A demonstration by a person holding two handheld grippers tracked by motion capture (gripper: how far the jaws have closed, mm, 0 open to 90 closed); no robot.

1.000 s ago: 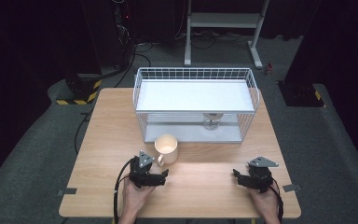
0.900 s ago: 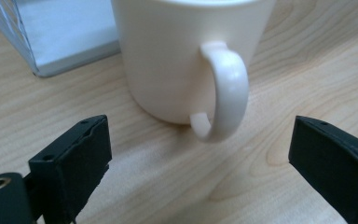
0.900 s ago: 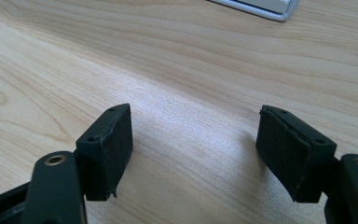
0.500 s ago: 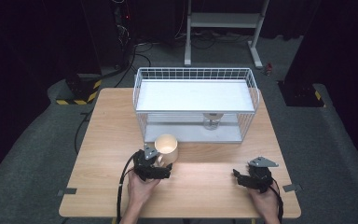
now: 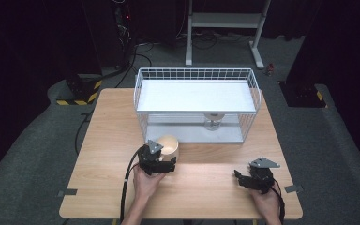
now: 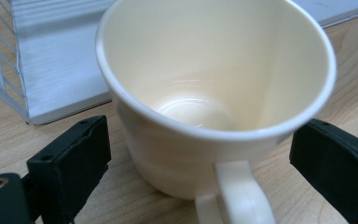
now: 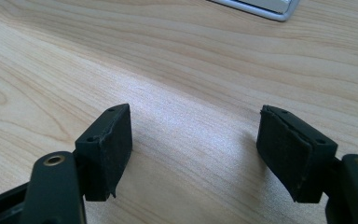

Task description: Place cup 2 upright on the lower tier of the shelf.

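Straddling the cream ceramic mug [image 6: 214, 93] with jaws wide and not yet pressing, the left gripper [image 5: 157, 159] should centre on the body, clear of the handle, before squeezing. The mug stands on the pale wooden table [image 5: 112, 136] just before the white wire rack [image 5: 197, 101]. The right gripper [image 7: 196, 154] rests open and empty.

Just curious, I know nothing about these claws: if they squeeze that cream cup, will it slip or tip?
The cup looks glossy and rigid, so probably slippery. It narrows downward, so the left claw might slide. Its upright stance suggests modest tipping risk.

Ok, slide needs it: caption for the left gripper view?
Left gripper open around a cream cup on the table, handle toward the camera.
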